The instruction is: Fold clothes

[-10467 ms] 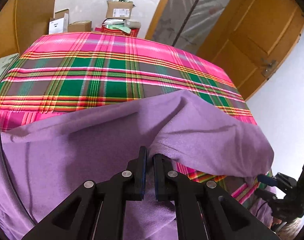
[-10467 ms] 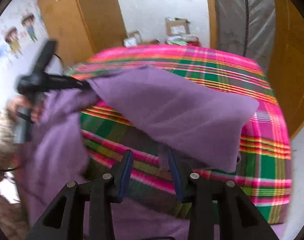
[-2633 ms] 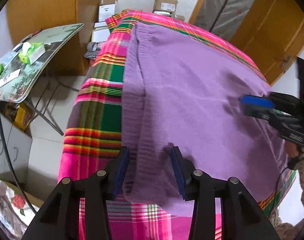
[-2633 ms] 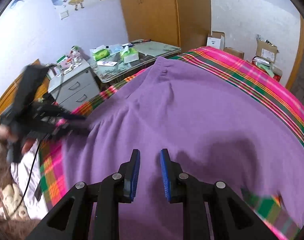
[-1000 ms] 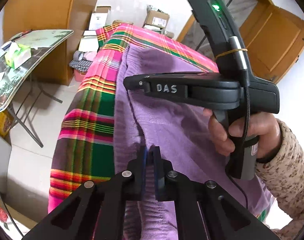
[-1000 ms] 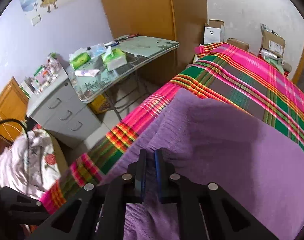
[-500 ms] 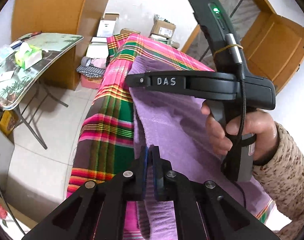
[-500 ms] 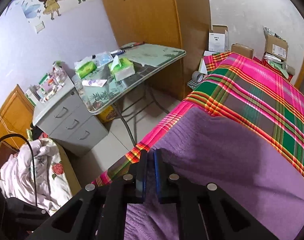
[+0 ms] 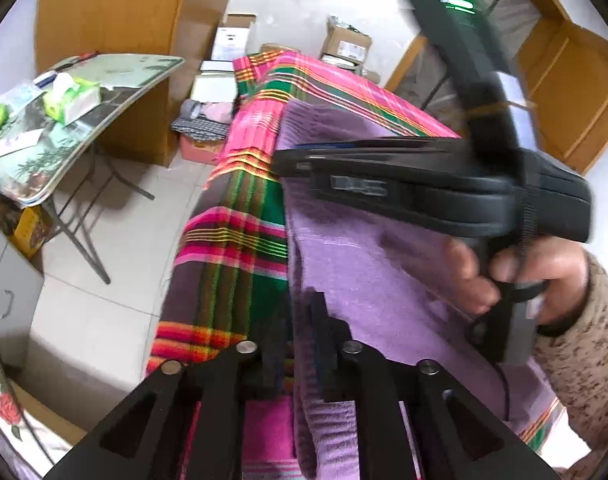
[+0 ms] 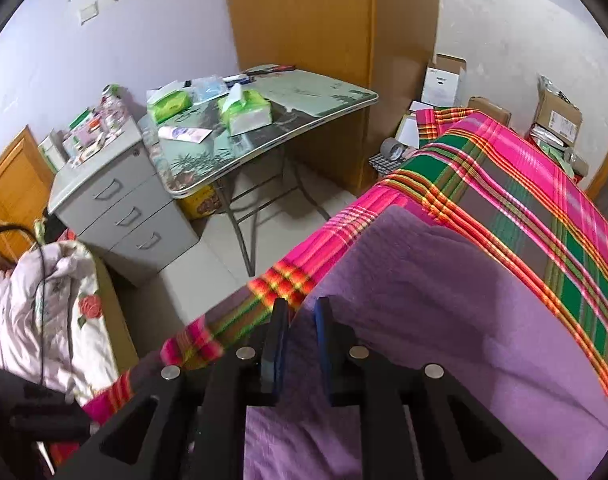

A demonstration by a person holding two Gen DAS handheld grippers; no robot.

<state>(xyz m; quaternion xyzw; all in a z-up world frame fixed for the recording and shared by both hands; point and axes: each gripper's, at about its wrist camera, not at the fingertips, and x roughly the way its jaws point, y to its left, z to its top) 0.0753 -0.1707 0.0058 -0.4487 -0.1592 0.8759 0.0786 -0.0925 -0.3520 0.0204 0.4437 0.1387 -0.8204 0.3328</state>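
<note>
Left wrist view
Left tongs (image 9: pixel 302 334): jaws slightly parted, the purple sweater (image 9: pixel 367 264) edge running between them; the frame is blurred, so I cannot tell whether they pinch it.
Sweater: lies on the plaid bed (image 9: pixel 240 216), its edge along the bed's left side.
Right tongs (image 9: pixel 292 162): reach across above the sweater, held by a hand (image 9: pixel 515 276) in a speckled sleeve (image 9: pixel 583 360); tips seen side-on, so their state cannot be told here.
Side bench (image 9: pixel 88 92): left of the bed, with a tissue box (image 9: pixel 74 96) on it.

Right wrist view
Right tongs (image 10: pixel 300 336): released, a gap between the blue pads (image 10: pixel 319 334); sweater (image 10: pixel 443 328) edge lies in the gap.
Sweater: spread over the bed's (image 10: pixel 503 168) near left edge.
Bench (image 10: pixel 272 120): beyond the bed's edge, tissue box (image 10: pixel 246 110) on top.
Drawers (image 10: pixel 120 204): beside the bench.
</note>
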